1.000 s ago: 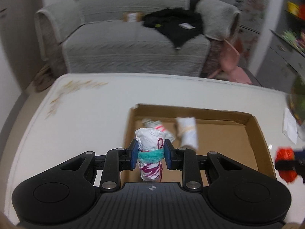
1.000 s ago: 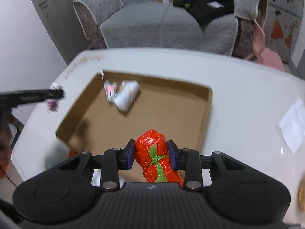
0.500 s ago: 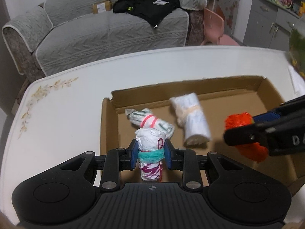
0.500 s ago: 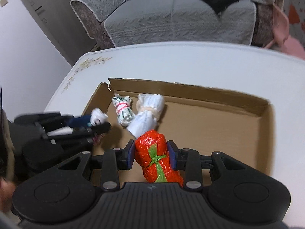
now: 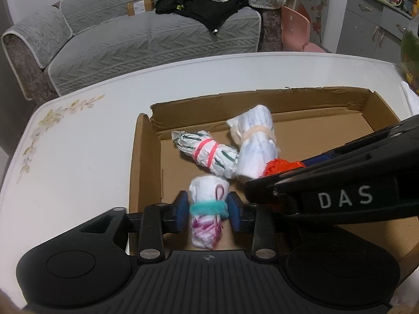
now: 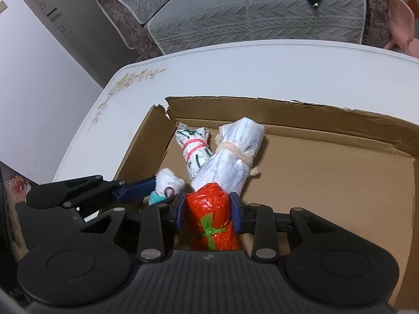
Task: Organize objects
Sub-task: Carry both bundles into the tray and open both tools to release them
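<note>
Left gripper (image 5: 208, 210) and right gripper (image 6: 208, 210), clenching the white bundle (image 5: 207, 219) and red bundle (image 6: 210, 221): I am lowering both beside the two bundles lying in the cardboard box (image 5: 327, 99) before releasing.

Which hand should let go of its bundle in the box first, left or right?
Probably the right. Its gripper holds the red bundle farther inside the cardboard box, beside the two bundles already lying there. The left gripper, holding the teal-banded bundle, sits nearer the box's near-left edge.
</note>
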Demonstrator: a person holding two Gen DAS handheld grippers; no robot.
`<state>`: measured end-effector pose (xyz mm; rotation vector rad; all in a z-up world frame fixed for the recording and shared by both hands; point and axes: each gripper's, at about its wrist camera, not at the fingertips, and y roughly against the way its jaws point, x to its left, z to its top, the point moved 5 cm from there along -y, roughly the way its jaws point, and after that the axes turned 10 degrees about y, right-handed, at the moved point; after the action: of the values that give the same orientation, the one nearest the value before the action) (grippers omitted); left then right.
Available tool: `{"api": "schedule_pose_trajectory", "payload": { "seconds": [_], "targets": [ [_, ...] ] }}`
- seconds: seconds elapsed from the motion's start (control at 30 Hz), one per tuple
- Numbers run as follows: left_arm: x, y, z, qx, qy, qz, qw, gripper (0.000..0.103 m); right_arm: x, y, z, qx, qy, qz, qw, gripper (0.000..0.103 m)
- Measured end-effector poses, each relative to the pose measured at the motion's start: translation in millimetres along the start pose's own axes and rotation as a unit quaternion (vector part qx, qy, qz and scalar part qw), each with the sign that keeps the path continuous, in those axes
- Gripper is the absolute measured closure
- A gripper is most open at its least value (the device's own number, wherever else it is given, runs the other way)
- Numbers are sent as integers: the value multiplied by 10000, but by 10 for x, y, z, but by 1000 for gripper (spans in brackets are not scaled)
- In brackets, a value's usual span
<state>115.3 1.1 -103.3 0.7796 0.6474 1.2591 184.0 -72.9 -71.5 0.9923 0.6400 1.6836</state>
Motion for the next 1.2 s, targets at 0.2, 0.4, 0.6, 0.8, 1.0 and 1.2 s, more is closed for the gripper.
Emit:
{"api": "schedule_pose_trajectory", "payload": {
  "seconds": [0.2,0.4,0.6,0.8,1.0,1.2],
  "targets": [
    [-11,33,-33,31,-18,7,10000,39,-58,22,-34,-63,-169,8,9998,66],
    [-50,105,-35,-1,-64,-24,10000,30,-33,54,-33,-44,-133,-3,9999,62],
    [-42,160,-27,23,-69,-29,10000,25,20,102,-33,-34,69,-178,9998,61],
    [-8,338,8,296,10,-197,9994,14,53,367,-53,74,555,-352,9978,47],
    [32,545,-37,573,-58,-159,9982,7,139,570,-96,153,1053,-298,9939,37],
    [70,778,-151,724,-309,-148,9968,7,304,726,-172,209,1743,-428,9835,32]
  ]
}}
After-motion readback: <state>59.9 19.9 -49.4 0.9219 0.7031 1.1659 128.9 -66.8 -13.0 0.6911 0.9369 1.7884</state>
